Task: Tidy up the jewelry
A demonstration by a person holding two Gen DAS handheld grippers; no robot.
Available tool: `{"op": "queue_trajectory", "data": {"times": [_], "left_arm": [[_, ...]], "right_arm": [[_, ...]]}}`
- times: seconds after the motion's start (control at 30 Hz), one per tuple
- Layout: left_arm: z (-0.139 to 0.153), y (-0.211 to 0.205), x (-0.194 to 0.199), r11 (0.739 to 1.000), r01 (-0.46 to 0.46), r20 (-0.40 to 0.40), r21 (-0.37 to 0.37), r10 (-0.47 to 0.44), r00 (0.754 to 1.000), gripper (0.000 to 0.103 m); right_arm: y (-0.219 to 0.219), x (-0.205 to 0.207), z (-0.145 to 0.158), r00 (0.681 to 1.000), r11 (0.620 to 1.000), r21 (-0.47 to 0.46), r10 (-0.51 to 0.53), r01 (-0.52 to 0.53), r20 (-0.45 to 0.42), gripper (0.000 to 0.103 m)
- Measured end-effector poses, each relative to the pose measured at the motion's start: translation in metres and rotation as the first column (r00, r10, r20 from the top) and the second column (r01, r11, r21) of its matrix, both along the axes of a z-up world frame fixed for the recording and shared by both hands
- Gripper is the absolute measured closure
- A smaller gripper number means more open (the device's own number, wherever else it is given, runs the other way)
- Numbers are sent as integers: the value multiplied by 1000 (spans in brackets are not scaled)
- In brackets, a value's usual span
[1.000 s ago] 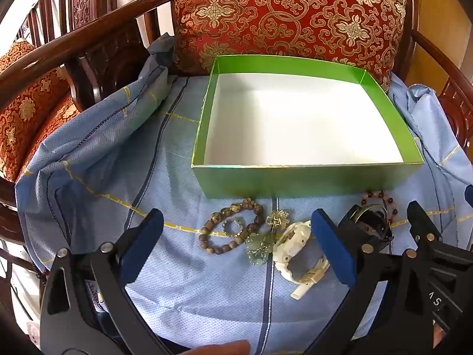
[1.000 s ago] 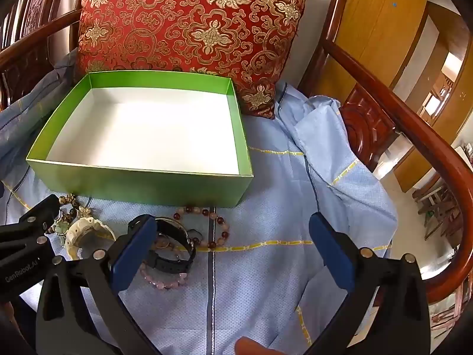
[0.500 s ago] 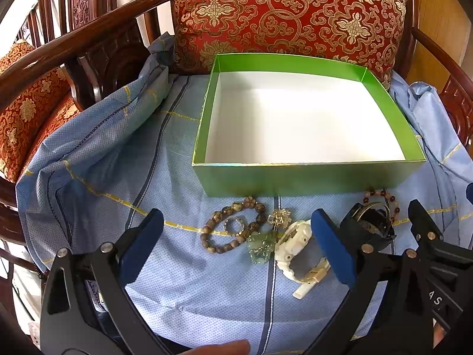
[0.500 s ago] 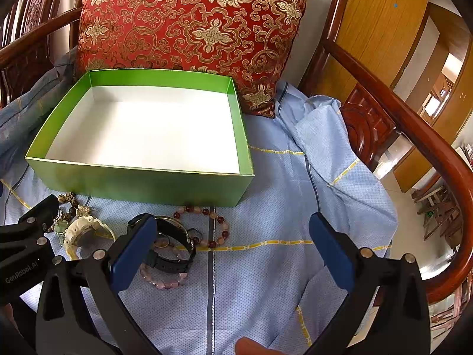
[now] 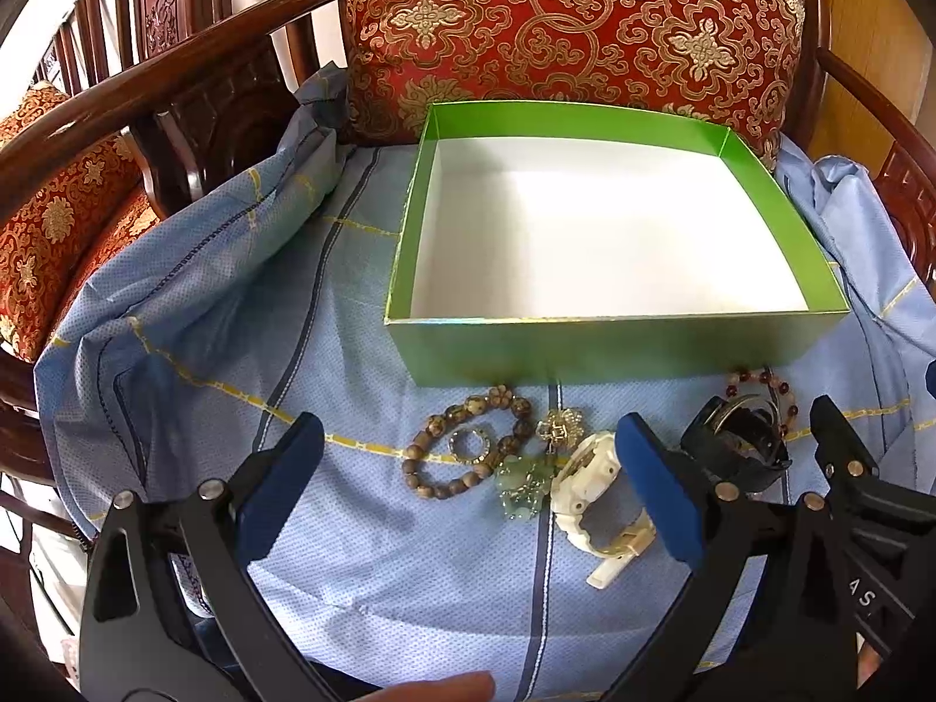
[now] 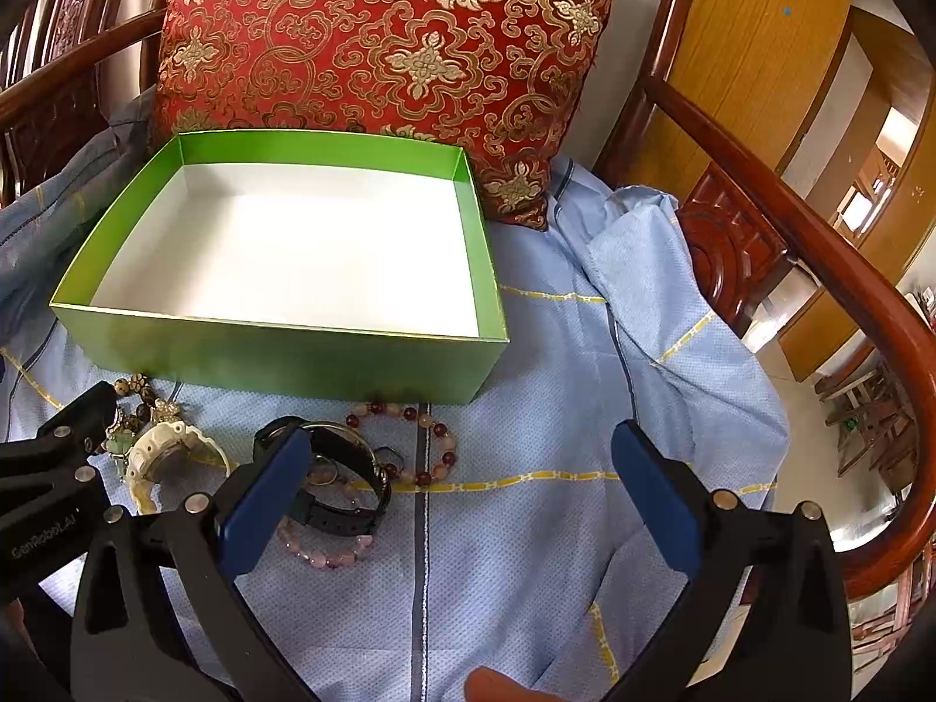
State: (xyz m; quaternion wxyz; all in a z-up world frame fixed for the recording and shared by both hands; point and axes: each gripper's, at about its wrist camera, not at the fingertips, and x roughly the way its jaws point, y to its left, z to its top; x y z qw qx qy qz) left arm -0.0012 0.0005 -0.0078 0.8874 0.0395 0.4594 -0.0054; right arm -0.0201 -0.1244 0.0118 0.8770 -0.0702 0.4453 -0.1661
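An empty green box with a white floor sits on the blue cloth before the cushion. In front of it lie a brown bead bracelet, a ring, a jade pendant, a white watch, a black watch, a red bead bracelet and a pink bead bracelet. My left gripper hangs open just above the brown bracelet and pendant. My right gripper is open over the cloth, its left finger over the black watch.
A red and gold cushion leans on the chair back behind the box. Dark wooden armrests curve along both sides. The blue cloth is bunched at both edges. A fingertip shows at the bottom.
Both views have shifted only slightly; the box and jewelry sit a touch lower in the left wrist view. Nothing was picked up, and both grippers stay open.
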Motion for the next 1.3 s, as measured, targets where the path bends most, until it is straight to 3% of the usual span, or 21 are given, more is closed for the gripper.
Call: {"op": "queue_trajectory", "data": {"times": [0.23, 0.67, 1.0, 1.3], "left_arm": [[1, 0, -1, 999, -5, 3, 48, 5, 1000, 4], [2, 6, 0, 1000, -15, -10, -8, 15, 1000, 4], [0, 9, 0, 1000, -24, -36, -3, 24, 999, 4], [0, 10, -1, 1000, -23, -4, -3, 23, 1000, 4]], "right_arm": [[1, 0, 0, 1000, 1000, -3, 1, -1, -1, 2], [11, -2, -2, 1000, 1000, -15, 11, -11, -5, 2], [15, -3, -3, 1000, 1000, -15, 22, -22, -9, 2], [17, -3, -3, 999, 999, -18, 31, -31, -11, 2]]}}
